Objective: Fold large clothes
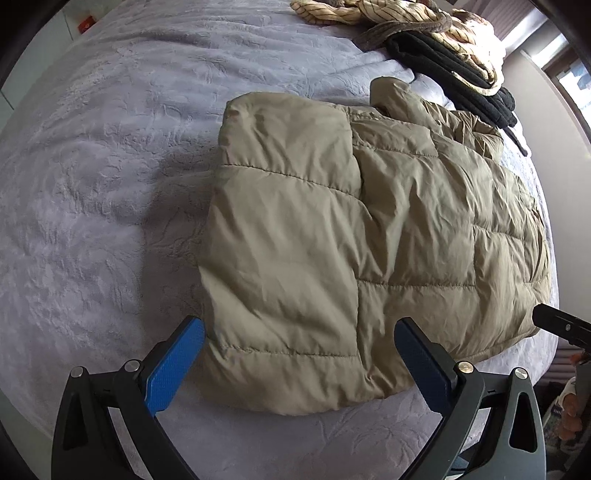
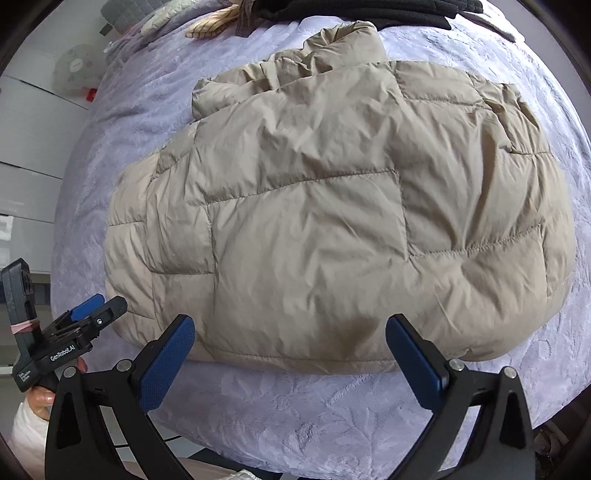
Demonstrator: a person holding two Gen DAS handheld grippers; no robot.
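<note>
A beige quilted puffer jacket (image 1: 351,236) lies flat on the grey bed, with one sleeve folded over its front at the left. It fills the right wrist view (image 2: 332,214), collar at the far end. My left gripper (image 1: 299,350) is open and empty, its blue pads just above the jacket's near hem corner. My right gripper (image 2: 290,343) is open and empty, hovering at the near hem edge. The left gripper also shows at the left of the right wrist view (image 2: 88,314). The right gripper's tip shows at the right edge of the left wrist view (image 1: 561,325).
The bed has a grey embossed cover (image 1: 92,184). A pile of black (image 1: 461,70) and striped cream clothes (image 1: 369,11) lies at the bed's far end. White drawers (image 2: 26,147) and a round fan (image 2: 77,70) stand beyond the bed's left side.
</note>
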